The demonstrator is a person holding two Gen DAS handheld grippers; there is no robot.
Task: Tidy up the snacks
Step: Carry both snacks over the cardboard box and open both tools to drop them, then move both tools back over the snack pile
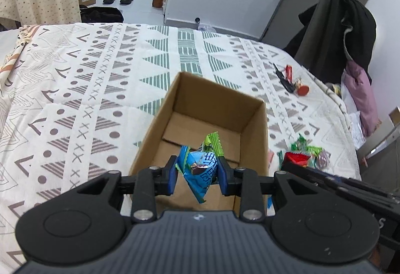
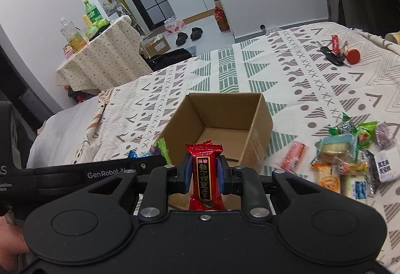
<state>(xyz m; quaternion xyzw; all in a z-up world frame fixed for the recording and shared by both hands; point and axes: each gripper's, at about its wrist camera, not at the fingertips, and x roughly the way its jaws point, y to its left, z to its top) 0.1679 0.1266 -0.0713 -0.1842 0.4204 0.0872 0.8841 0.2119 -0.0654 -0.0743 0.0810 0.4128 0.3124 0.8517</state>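
Our left claw [image 1: 197, 175] pinches a blue snack packet [image 1: 200, 171], with a green wrapper [image 1: 212, 144] bunched in the same grip, just above the near end of the open cardboard box [image 1: 257, 123] ahead of it. Our right claw [image 2: 205, 171] clamps a red snack bar [image 2: 205, 174] upright, short of the box's near wall. We should carry each over the rim before letting go, one after the other, since both claws crowd one opening. To the right of the right claw, the loose snack pile [image 2: 347, 161] waits on the bed.
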